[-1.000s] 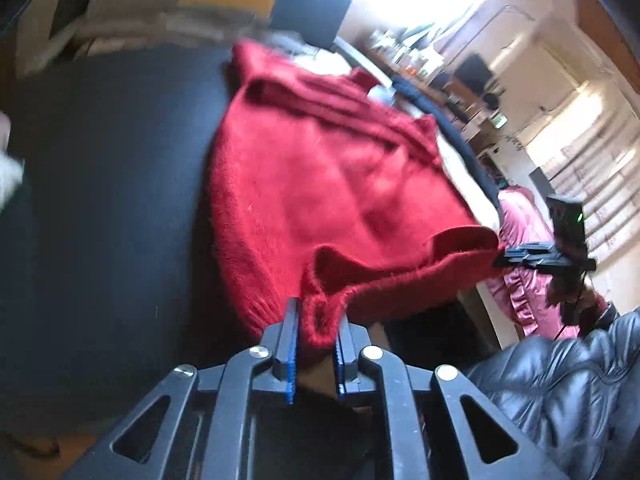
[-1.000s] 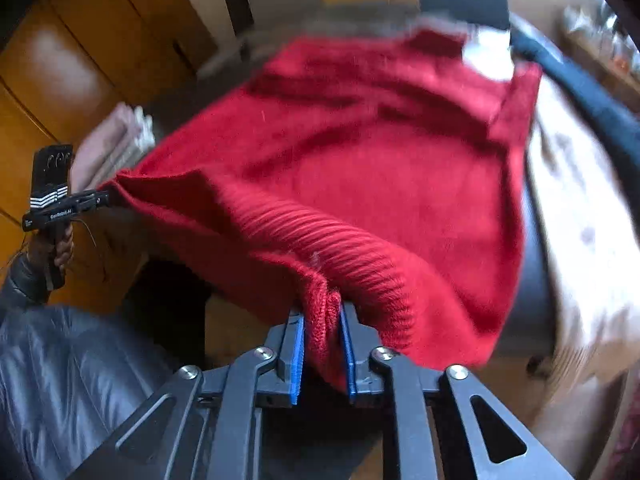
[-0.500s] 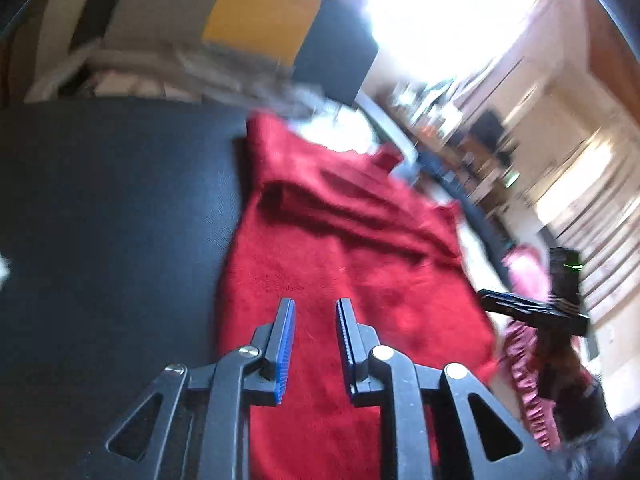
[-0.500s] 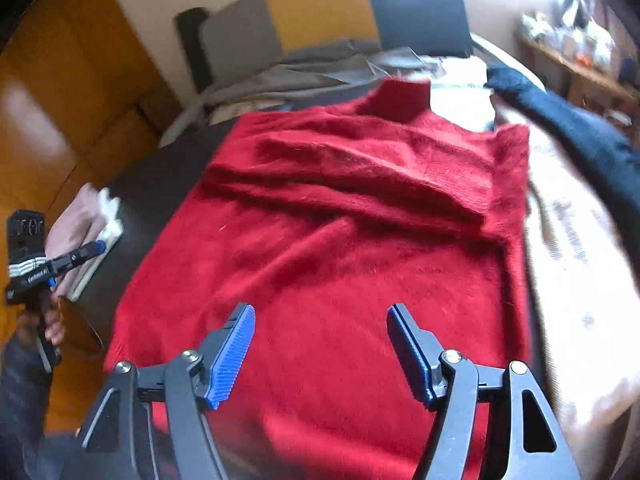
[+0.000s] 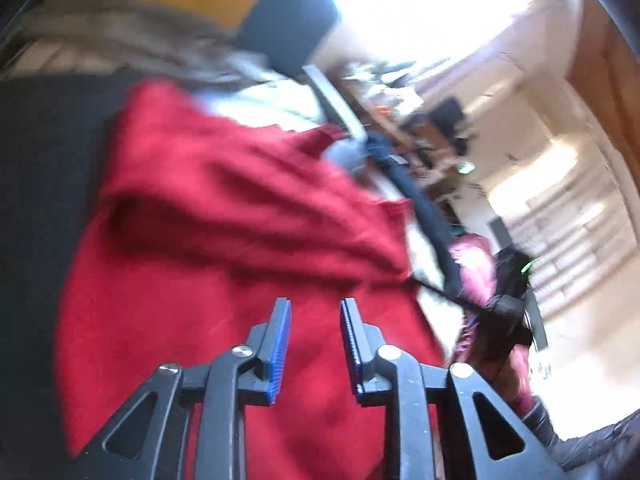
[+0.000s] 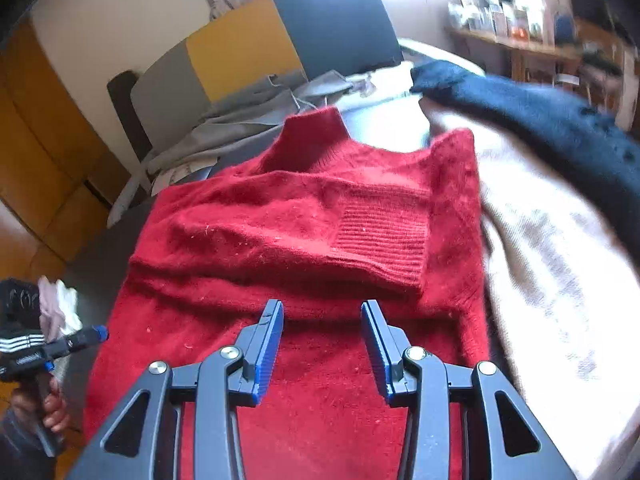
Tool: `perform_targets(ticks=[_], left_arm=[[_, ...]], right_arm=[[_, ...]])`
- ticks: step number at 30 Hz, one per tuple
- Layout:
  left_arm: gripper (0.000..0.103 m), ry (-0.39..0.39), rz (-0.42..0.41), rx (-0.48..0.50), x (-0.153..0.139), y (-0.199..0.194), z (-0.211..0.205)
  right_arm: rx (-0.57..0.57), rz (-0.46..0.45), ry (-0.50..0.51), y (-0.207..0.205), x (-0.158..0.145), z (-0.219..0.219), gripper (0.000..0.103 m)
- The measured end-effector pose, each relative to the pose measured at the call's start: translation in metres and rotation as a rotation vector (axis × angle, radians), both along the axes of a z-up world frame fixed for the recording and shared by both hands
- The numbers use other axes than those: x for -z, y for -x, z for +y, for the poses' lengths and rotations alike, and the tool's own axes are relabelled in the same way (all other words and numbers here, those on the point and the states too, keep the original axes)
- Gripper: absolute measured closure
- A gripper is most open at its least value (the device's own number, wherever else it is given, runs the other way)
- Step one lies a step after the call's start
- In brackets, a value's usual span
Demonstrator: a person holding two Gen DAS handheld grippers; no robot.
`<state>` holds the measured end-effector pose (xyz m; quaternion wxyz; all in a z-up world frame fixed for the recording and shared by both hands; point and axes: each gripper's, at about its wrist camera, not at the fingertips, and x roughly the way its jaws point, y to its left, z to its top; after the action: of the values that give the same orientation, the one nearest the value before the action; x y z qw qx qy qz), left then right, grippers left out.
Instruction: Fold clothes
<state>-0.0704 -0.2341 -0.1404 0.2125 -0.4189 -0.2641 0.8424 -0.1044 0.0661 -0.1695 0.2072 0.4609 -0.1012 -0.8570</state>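
Note:
A fuzzy red sweater (image 6: 320, 240) lies flat on a dark surface, collar away from me, with a sleeve folded across its chest and the ribbed cuff (image 6: 380, 240) at the right. My right gripper (image 6: 322, 312) hovers over the sweater's lower body; its jaws are closing with nothing between them. In the blurred left wrist view the same red sweater (image 5: 224, 240) fills the middle. My left gripper (image 5: 315, 312) hangs above it, jaws opening and empty. The left gripper also shows at the right wrist view's left edge (image 6: 80, 338), held by a hand.
A cream garment (image 6: 552, 248) and a dark navy one (image 6: 540, 116) lie right of the sweater. Grey clothes (image 6: 240, 120) are heaped behind it against yellow and dark cushions (image 6: 248, 48). Folded pale cloths (image 6: 58, 308) sit at the left. The dark surface (image 5: 44, 184) extends left.
Both grippers let go of the sweater's hem, which now lies flat. Both moved forward over the garment; the right one opened wide, then narrowed, while the left opened a little more.

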Motion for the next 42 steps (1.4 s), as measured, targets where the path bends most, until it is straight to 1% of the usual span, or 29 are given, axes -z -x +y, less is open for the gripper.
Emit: perform_targets(ticks=[1, 2, 3, 4, 5, 6, 7, 8, 10, 12, 14, 15, 16, 17, 18, 20, 21, 24, 26, 28, 30, 32, 34, 36, 38, 42], left_arm=[[0.067, 0.097, 0.05, 0.032, -0.01, 0.011, 0.022], [0.065, 0.194, 0.1, 0.063, -0.021, 0.023, 0.045], [0.065, 0.295, 0.154, 0.106, -0.03, 0.033, 0.069], [0.062, 0.415, 0.228, 0.197, -0.035, 0.039, 0.098], [0.061, 0.529, 0.294, 0.286, -0.038, 0.045, 0.127], [0.061, 0.619, 0.325, 0.367, -0.035, 0.051, 0.149], [0.06, 0.682, 0.337, 0.427, -0.03, 0.057, 0.163], [0.06, 0.74, 0.346, 0.485, -0.024, 0.063, 0.175], [0.06, 0.815, 0.331, 0.585, -0.009, 0.074, 0.188], [0.06, 0.854, 0.282, 0.654, 0.007, 0.087, 0.191], [0.059, 0.913, 0.242, 0.657, 0.022, 0.104, 0.194], [0.059, 0.931, 0.218, 0.652, 0.028, 0.113, 0.194], [0.067, 0.91, 0.177, 0.64, 0.033, 0.121, 0.192], [0.078, 0.882, 0.139, 0.624, 0.037, 0.129, 0.189], [0.095, 0.826, 0.121, 0.585, 0.036, 0.134, 0.182], [0.096, 0.717, 0.124, 0.46, 0.025, 0.138, 0.157], [0.096, 0.62, 0.121, 0.373, 0.013, 0.139, 0.135], [0.096, 0.311, 0.124, 0.047, -0.027, 0.123, 0.036], [0.096, 0.213, 0.139, -0.112, -0.042, 0.098, -0.022], [0.096, 0.21, 0.146, -0.27, -0.051, 0.061, -0.08], [0.096, 0.23, 0.108, -0.378, -0.046, 0.024, -0.127], [0.096, 0.248, 0.069, -0.483, -0.04, -0.013, -0.174], [0.096, 0.249, 0.015, -0.558, -0.023, -0.05, -0.209], [0.096, 0.244, -0.024, -0.614, -0.008, -0.078, -0.23], [0.096, 0.208, -0.054, -0.67, 0.011, -0.108, -0.251], [0.096, 0.165, -0.086, -0.747, 0.037, -0.144, -0.27]], right_arm=[[-0.002, -0.019, 0.029, -0.001, 0.004, 0.002, 0.057], [-0.006, -0.032, 0.036, -0.007, 0.008, 0.003, 0.054], [-0.01, -0.04, 0.025, -0.015, 0.013, 0.004, 0.047], [-0.014, -0.047, 0.014, -0.023, 0.019, 0.005, 0.045], [-0.017, -0.06, 0.011, -0.029, 0.025, 0.006, 0.043], [-0.02, -0.077, 0.013, -0.032, 0.031, 0.007, 0.043], [-0.021, -0.077, 0.024, -0.036, 0.036, 0.009, 0.043], [-0.02, -0.063, 0.041, -0.041, 0.04, 0.013, 0.043], [-0.015, -0.064, 0.088, -0.044, 0.044, 0.018, 0.039], [-0.015, -0.072, 0.141, -0.042, 0.047, 0.022, 0.035], [-0.013, -0.073, 0.194, -0.041, 0.05, 0.026, 0.033], [-0.011, -0.071, 0.212, -0.04, 0.051, 0.028, 0.032], [-0.011, -0.067, 0.224, -0.04, 0.05, 0.03, 0.032], [-0.01, -0.063, 0.231, -0.04, 0.05, 0.031, 0.032], [-0.013, -0.055, 0.23, -0.04, 0.049, 0.031, 0.032], [-0.029, -0.033, 0.211, -0.042, 0.047, 0.029, 0.032], [-0.034, -0.024, 0.195, -0.043, 0.046, 0.027, 0.032], [-0.052, -0.004, 0.136, -0.044, 0.042, 0.017, 0.032], [-0.057, 0.0, 0.086, -0.042, 0.04, 0.008, 0.032], [-0.05, -0.004, 0.033, -0.039, 0.036, -0.001, 0.032], [-0.057, 0.008, 0.008, -0.034, 0.033, -0.008, 0.032], [-0.092, 0.042, -0.002, -0.03, 0.024, -0.024, 0.032], [-0.146, 0.084, -0.034, -0.023, 0.016, -0.051, 0.032], [-0.204, 0.128, -0.072, -0.015, 0.007, -0.081, 0.032], [-0.255, 0.157, -0.105, -0.008, 0.002, -0.108, 0.032], [-0.367, 0.184, -0.22, 0.012, 0.008, -0.176, 0.031]])
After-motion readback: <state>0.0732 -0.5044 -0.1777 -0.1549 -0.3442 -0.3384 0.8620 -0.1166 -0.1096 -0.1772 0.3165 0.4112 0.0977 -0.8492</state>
